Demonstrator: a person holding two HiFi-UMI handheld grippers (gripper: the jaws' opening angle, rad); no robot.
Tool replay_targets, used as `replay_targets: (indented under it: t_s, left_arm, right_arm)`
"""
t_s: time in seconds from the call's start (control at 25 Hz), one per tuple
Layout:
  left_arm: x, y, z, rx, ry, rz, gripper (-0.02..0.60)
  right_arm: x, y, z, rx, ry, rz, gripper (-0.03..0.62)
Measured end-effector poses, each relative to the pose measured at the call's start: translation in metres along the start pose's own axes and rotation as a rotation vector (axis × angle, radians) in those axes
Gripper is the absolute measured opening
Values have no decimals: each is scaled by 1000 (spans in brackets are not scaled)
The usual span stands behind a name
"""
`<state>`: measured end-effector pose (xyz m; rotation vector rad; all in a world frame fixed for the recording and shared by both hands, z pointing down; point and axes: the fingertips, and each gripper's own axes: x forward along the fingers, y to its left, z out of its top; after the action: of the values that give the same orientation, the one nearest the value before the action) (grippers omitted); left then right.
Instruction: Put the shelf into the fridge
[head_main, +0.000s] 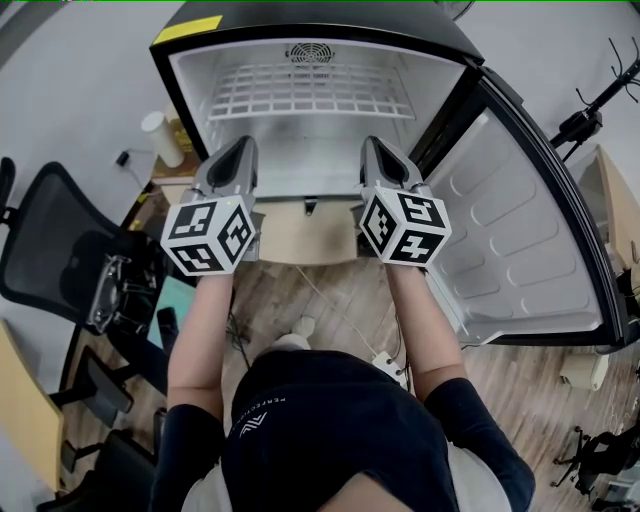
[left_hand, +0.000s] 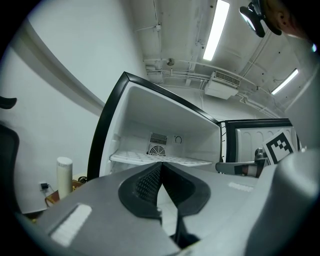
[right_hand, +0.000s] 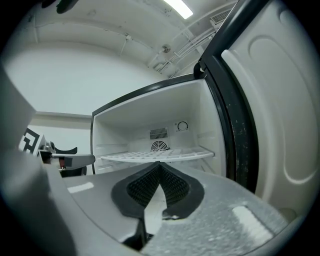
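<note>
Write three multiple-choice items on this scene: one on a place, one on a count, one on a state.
1. Where is the shelf?
A. On the floor
B. Inside the fridge
C. Between the two grippers

2. How many shelves show in the fridge?
A. None
B. One
C. Three

3. The left gripper and right gripper are:
A. Both shut, empty
B. Both wide open
C. Both clamped on the shelf

Key:
1 B: the white wire grid lies across the fridge's interior, below the fan.
2 B: only that single grid is seen inside.
3 A: in each gripper view the fingers meet at the tips with nothing between them.
</note>
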<state>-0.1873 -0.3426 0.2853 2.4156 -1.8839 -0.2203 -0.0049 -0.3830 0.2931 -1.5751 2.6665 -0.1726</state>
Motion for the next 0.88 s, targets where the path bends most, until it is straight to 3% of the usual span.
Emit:
replay_targets:
  t_s: [0.88]
  left_arm:
    - [-10,1,-6,-15,19,24,18]
  right_arm:
    - [-14,7,-7,65,15,45,2]
